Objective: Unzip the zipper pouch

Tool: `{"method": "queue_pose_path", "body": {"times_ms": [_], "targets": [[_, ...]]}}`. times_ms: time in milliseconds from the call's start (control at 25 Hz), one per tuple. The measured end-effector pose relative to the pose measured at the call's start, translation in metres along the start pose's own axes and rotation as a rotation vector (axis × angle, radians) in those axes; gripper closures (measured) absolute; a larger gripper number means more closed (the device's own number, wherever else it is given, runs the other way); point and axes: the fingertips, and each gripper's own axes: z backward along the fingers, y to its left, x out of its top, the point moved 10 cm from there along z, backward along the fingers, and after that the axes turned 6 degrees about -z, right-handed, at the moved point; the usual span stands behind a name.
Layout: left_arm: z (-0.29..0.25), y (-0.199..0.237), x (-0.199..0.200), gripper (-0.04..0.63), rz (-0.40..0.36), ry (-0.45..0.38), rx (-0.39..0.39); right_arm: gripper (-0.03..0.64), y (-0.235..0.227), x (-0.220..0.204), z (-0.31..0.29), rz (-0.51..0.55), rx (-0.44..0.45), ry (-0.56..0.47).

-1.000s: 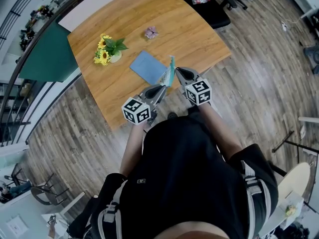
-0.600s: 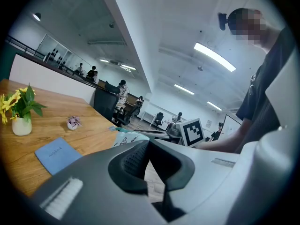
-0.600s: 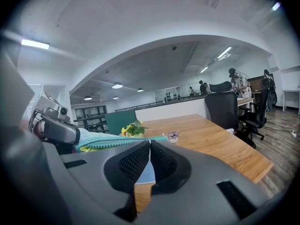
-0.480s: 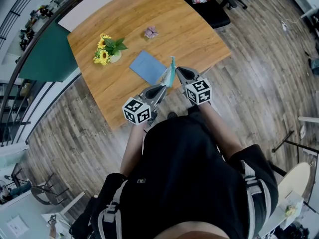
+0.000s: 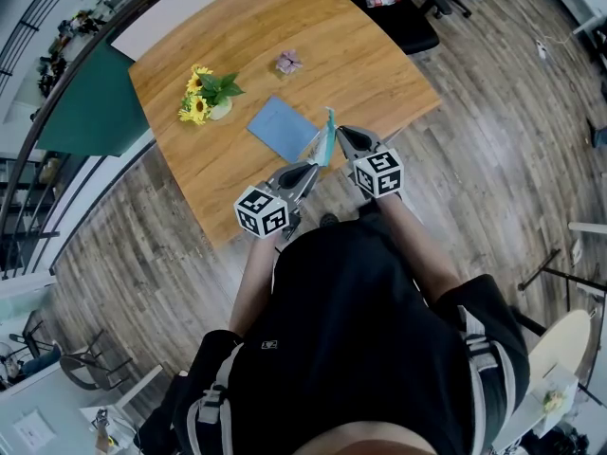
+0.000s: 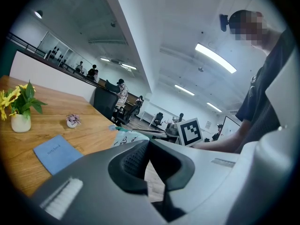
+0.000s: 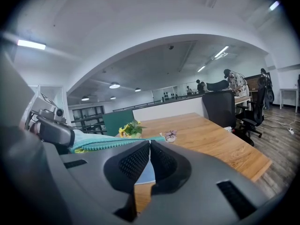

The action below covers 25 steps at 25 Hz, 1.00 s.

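1. The teal fabric zipper pouch (image 5: 326,140) isn't lying on anything. It's held up in the air between the two grippers, over the near edge of the light wooden table (image 5: 285,27), towards its near right corner.
2. The left gripper (image 5: 309,169) has its jaws pressed together on the end of the pouch nearest the person. You can see the fabric (image 6: 124,137) poking out just past its tip.
3. The right gripper (image 5: 339,136) is also clamped tight. The zip edge (image 7: 108,143) runs right into its jaw tips, so I'd say it's pinching that end. I can't make out whether it's got the pull tab itself or just cloth.
4. The bit that matters: the pouch's long axis, meaning the row of zip teeth, runs straight from one gripper to the other. Both are on it, one at each end, so neither is nearer.
5. My guess is that one side anchors while the other travels along that same line. Pulling off-axis would probably just twist the fabric.
6. The flat blue notebook (image 5: 281,127) sits on the table just beyond the pouch, out of the way.
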Motion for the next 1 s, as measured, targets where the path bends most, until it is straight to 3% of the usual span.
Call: {"method": "queue_pose_path", "body": {"times_ms": [1000], "targets": [[0.002, -0.012, -0.003, 0.594, -0.016, 0.008, -0.035, 0.606, -0.016, -0.010, 0.008, -0.001, -0.074, 0.027]]}}
